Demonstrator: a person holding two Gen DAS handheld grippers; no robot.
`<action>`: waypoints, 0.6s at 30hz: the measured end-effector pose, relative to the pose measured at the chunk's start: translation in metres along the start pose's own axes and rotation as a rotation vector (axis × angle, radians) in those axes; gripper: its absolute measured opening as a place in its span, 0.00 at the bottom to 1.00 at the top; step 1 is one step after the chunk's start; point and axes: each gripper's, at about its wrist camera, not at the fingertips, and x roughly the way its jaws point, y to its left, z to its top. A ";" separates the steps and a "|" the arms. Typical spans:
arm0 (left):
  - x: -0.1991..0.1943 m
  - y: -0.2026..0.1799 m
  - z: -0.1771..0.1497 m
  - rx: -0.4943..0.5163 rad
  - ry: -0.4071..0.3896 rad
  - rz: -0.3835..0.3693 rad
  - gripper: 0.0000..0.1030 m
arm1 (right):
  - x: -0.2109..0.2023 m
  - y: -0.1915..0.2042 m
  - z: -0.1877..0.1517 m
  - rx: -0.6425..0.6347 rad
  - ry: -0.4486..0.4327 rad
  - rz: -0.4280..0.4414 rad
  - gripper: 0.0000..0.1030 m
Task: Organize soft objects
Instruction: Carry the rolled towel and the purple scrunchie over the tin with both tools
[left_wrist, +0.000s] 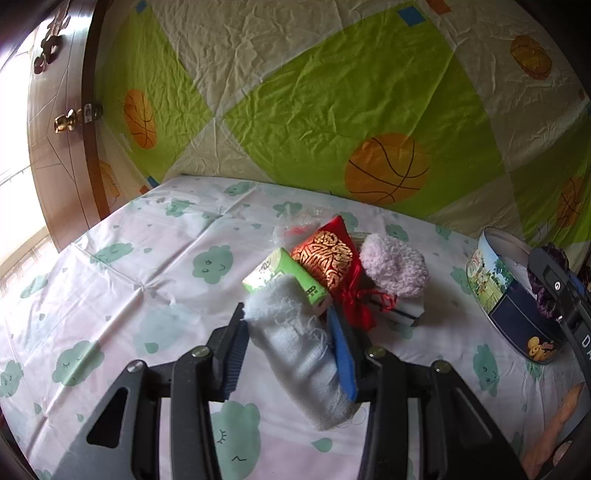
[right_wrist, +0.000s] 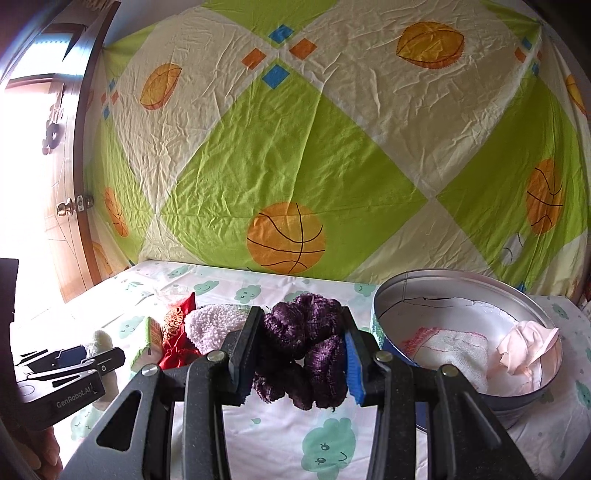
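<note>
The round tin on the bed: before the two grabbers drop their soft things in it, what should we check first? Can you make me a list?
1. Left gripper has hold of the white rolled cloth: ok, both pads press on it.
2. Right gripper has hold of the purple scrunchie: ok, squeezed between the pads.
3. Round tin is open on top: ok, no lid on it.
4. Room left inside the tin: ok, only a white towel and a pink cloth lie in it.
5. White cloth is clear of the pile with the red pouch: cannot tell, it overlaps the green packet.
</note>
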 end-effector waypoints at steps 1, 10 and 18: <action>-0.002 -0.004 0.002 0.015 -0.012 0.008 0.41 | -0.001 -0.001 0.001 0.001 -0.005 -0.002 0.41; -0.014 -0.038 0.016 0.083 -0.082 0.025 0.40 | -0.007 -0.017 0.007 0.002 -0.041 -0.029 0.41; -0.020 -0.074 0.024 0.122 -0.126 0.003 0.41 | -0.016 -0.038 0.011 0.010 -0.068 -0.052 0.41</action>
